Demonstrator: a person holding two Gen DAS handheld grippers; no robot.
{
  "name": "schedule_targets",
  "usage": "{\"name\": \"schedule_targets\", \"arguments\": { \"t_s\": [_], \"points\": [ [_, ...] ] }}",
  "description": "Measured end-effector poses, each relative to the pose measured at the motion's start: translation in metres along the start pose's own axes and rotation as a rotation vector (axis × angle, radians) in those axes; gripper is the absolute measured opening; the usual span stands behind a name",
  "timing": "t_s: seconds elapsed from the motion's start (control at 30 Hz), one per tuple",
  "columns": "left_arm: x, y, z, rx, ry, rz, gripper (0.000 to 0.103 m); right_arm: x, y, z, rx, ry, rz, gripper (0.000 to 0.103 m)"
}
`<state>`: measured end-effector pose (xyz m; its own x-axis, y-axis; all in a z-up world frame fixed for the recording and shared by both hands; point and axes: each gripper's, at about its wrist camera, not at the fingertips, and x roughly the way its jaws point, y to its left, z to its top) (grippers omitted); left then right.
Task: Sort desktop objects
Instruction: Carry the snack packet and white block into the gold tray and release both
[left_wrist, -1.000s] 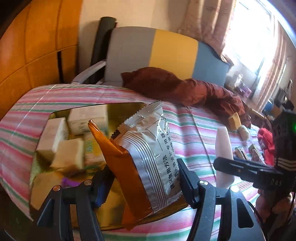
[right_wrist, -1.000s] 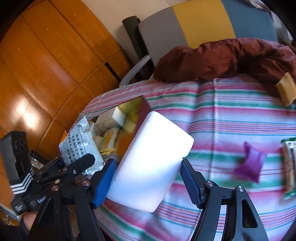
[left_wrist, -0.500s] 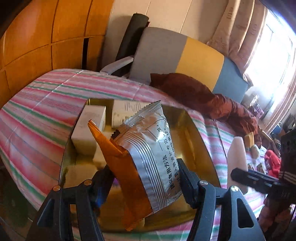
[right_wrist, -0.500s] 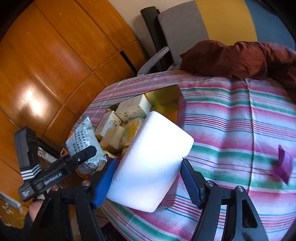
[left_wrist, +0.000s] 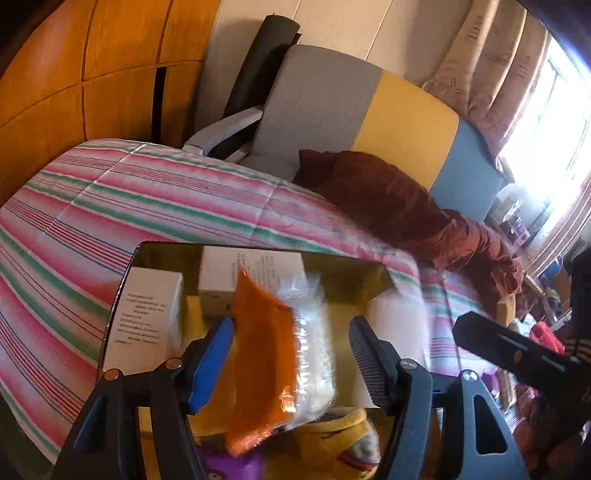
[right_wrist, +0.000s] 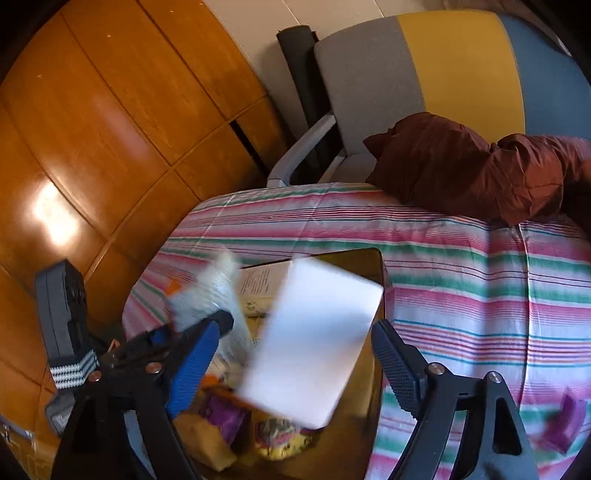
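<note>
Gold tray (left_wrist: 122, 295) holds two white boxes (left_wrist: 146, 317), one blurred packet (left_wrist: 284, 350).

Daylight flooded from the overexposed curtained window (left_wrist: 546, 122), glaring off the orange wooden panelling (right_wrist: 48, 214); the orange-and-silver foil packet (left_wrist: 280, 354) seemed motion-blurred; fisheye edges bent darkly.

Two white printed boxes (left_wrist: 147, 314) (left_wrist: 255, 266). One gold tray (left_wrist: 347, 275). One orange-and-silver packet (left_wrist: 273, 350), blurred. One white slab (right_wrist: 317, 332). One yellow snack bag (right_wrist: 277, 439). Two purple wrappers (right_wrist: 225, 413) (right_wrist: 569, 417). One striped cloth (right_wrist: 480, 295). One tricolour chair (left_wrist: 332, 110). One brown-red garment (left_wrist: 388, 199). Two sets of tongs: left tongs (left_wrist: 290, 321), right tongs (right_wrist: 299, 323).
</note>
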<state>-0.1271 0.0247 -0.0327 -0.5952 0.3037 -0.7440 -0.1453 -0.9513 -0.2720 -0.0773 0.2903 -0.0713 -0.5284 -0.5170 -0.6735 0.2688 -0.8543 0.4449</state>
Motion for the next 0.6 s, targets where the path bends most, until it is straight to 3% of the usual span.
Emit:
{"name": "schedule_targets", "arguments": {
  "t_s": [0.27, 0.47, 0.6],
  "points": [
    [-0.002, 0.009, -0.022, 0.051, -0.001, 0.102, 0.059, 0.016, -0.010, -0.030, 0.022, 0.076, -0.014, 0.085],
    [-0.021, 0.011, -0.039, -0.004, -0.018, 0.075, 0.061, 0.007, -0.011, -0.048, 0.019, 0.079, -0.043, 0.086],
    [-0.036, 0.003, -0.046, 0.004, -0.038, 0.060, 0.061, -0.007, -0.006, -0.060, -0.021, 0.055, -0.089, 0.098]
  ]
}}
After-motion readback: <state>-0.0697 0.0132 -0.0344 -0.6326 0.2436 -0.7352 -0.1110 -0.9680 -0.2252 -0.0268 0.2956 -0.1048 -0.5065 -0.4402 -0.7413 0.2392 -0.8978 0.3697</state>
